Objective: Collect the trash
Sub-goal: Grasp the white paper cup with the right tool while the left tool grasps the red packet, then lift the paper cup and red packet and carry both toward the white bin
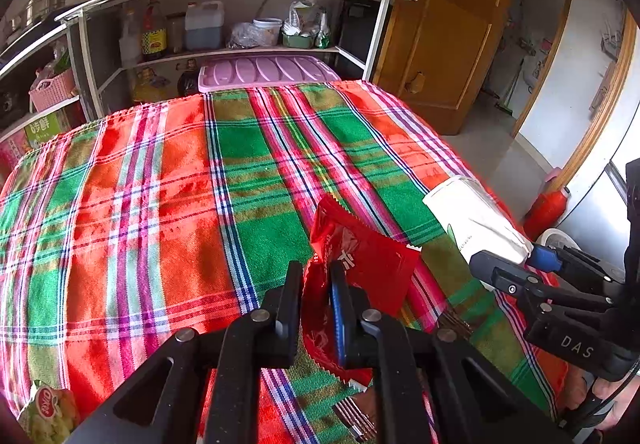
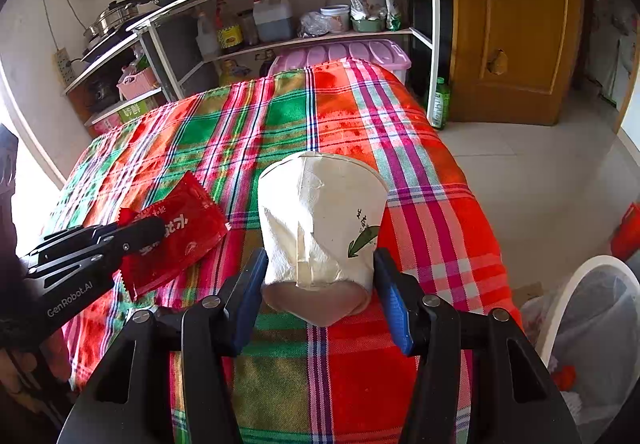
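My left gripper (image 1: 316, 280) is shut on a red snack wrapper (image 1: 360, 256) and holds it just above the plaid tablecloth; it also shows in the right wrist view (image 2: 176, 236). My right gripper (image 2: 320, 268) is shut on a crumpled white paper cup (image 2: 320, 220), held bottom toward the camera, above the table's right side. The cup also shows in the left wrist view (image 1: 476, 220), with the right gripper (image 1: 520, 268) at its base.
A white bin with a plastic liner (image 2: 592, 324) stands on the floor at the lower right. A green-yellow snack packet (image 1: 52, 412) lies at the table's near left corner. A fork (image 1: 356, 420) lies below the left gripper. Shelves (image 1: 224, 48) stand behind the table.
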Motion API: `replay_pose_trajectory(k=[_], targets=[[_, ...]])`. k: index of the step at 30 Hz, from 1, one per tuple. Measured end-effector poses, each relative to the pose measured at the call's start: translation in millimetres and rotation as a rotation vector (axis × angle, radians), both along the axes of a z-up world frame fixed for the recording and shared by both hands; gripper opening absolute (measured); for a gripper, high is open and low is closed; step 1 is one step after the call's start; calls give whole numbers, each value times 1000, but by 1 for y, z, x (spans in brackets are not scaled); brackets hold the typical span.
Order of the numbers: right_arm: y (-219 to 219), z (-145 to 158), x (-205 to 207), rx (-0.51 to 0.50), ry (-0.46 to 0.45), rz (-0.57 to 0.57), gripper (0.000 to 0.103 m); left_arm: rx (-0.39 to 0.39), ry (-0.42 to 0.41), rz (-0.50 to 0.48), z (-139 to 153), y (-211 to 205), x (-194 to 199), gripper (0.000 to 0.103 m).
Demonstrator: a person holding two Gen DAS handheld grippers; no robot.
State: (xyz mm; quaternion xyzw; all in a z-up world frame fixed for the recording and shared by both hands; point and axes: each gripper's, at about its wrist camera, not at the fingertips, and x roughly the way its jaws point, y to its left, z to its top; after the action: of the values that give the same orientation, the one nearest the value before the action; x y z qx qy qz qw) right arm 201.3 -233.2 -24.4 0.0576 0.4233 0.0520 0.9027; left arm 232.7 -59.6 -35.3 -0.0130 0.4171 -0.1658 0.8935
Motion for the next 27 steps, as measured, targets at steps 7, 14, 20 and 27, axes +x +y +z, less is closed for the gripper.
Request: replay_pose_trajectory(k=[7,14,20,27], targets=[[1,15,-10,4,-32,7,54,-13,-38,-3,21,0,-12,13],[-6,29,-27,1,-57,-8,54,-19,-67,-15,41,-5,-32,13],[-20,41,-49,3,-77,-39,54,-11,-96,-50,56,-20,-52,13],[-43,50,-76,6,-98,-88,54,-24,-128,-111,70,-48,-73,13]])
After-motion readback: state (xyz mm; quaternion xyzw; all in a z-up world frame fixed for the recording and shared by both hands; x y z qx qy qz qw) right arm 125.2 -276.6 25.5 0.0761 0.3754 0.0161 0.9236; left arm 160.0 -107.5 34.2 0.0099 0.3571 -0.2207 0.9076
